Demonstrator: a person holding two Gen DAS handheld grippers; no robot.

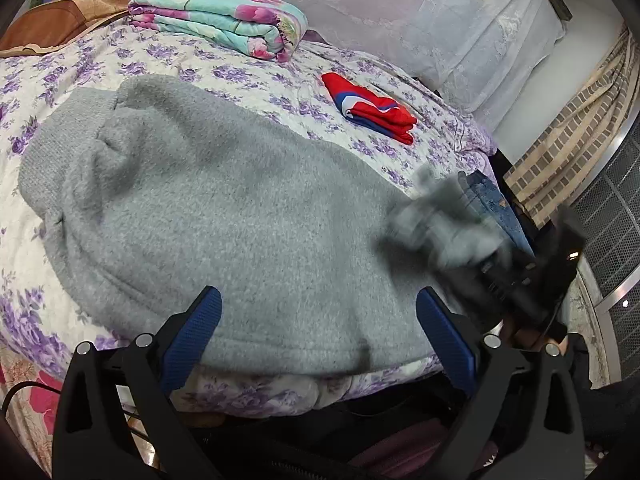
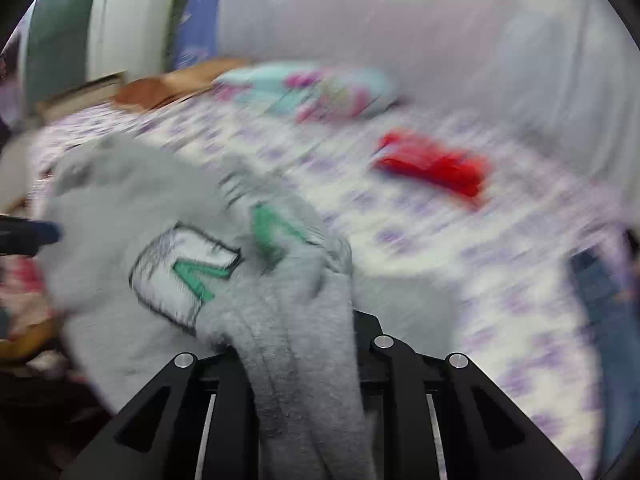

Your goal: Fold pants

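Note:
Grey fleece pants (image 1: 224, 208) lie spread over the bed's near side, waistband at the far left. My left gripper (image 1: 318, 324) is open, its blue pads on either side of the pants' near edge, holding nothing. My right gripper (image 2: 304, 344) is shut on a bunched end of the pants (image 2: 280, 300), which shows a white and green patch (image 2: 184, 272). In the left wrist view the right gripper (image 1: 500, 256) is a blurred shape at the pants' right end. The right wrist view is motion-blurred.
The bed has a purple floral cover (image 1: 240, 72). A folded teal floral quilt (image 1: 220, 20) lies at the back. A folded red and blue garment (image 1: 372, 108) lies at the right. Jeans (image 1: 496, 208) hang at the bed's right edge. A brown pillow (image 1: 68, 16) is at the far left.

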